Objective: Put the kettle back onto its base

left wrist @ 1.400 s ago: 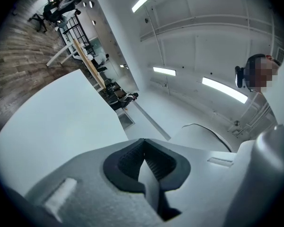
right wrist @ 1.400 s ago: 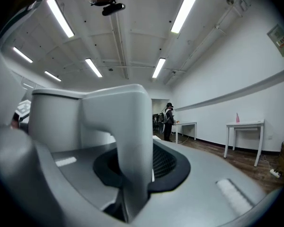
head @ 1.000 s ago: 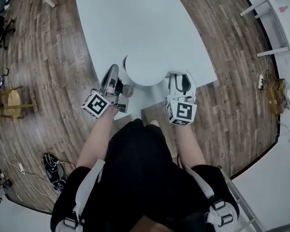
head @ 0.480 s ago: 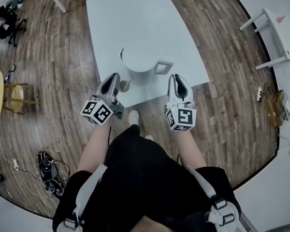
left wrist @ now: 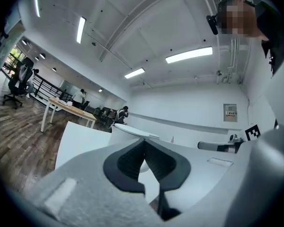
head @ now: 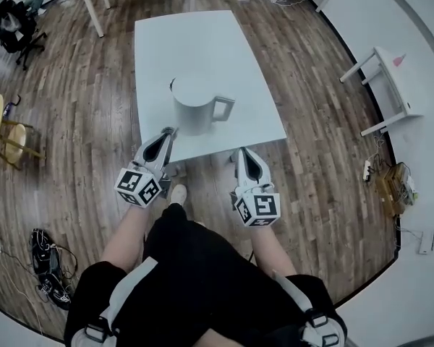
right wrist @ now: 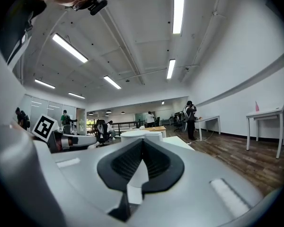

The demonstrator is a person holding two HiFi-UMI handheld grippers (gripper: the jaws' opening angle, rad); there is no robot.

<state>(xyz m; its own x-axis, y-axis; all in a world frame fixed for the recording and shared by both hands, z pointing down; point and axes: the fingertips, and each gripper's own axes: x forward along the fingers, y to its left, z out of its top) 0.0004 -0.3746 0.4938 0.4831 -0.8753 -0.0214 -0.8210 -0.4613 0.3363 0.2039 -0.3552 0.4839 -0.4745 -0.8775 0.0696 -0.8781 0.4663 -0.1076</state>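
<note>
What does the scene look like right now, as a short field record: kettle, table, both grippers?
kettle: white, upright on the table, handle toward picture right
base: cannot be made out beneath the kettle
table: white, rectangular
left gripper: shut, nothing between its jaws
right gripper: shut, nothing between its jaws, at the table's near edge

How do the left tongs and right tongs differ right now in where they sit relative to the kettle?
The left tongs reach over the near edge of the table, close to the kettle. The right tongs stop at about that edge, farther from it. The left tongs angle in toward the kettle, while the right tongs point nearly straight ahead, on the side of its handle. Both are shut and empty.
</note>
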